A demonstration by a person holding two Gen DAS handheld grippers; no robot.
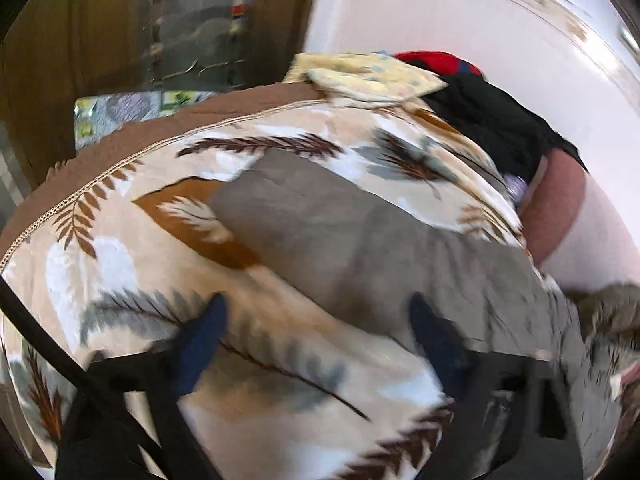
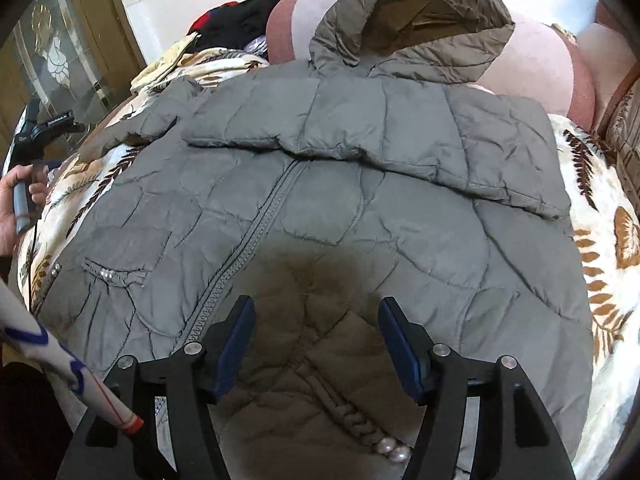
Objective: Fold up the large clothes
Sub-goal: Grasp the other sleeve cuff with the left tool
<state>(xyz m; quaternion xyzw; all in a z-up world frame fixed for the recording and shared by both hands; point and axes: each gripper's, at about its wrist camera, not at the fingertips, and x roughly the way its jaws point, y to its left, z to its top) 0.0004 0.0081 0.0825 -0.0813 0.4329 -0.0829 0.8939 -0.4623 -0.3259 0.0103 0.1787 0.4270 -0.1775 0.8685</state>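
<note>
A grey quilted hooded jacket (image 2: 340, 200) lies zipped, front up, on a feather-print bedspread (image 2: 600, 280). One sleeve is folded across its chest, and the hood (image 2: 412, 20) lies at the far end. My right gripper (image 2: 318, 332) hovers over the jacket's near hem, open, and a brownish fold of the hem lies loose between its blue fingers (image 2: 240, 336). In the blurred left wrist view, my left gripper (image 1: 320, 324) is open above the bedspread (image 1: 160, 280), just short of a grey part of the jacket (image 1: 320, 232). A hand (image 2: 16, 200) holds the left gripper's handle at the bed's left edge.
Black and red clothes (image 1: 488, 112) and a yellow cloth (image 1: 368, 76) are piled at the bed's far side. Pink pillows (image 2: 536, 64) lean against the white wall. A wooden door with glass (image 2: 72, 40) stands to the left. A white rod with an orange tip (image 2: 80, 376) crosses the near left corner.
</note>
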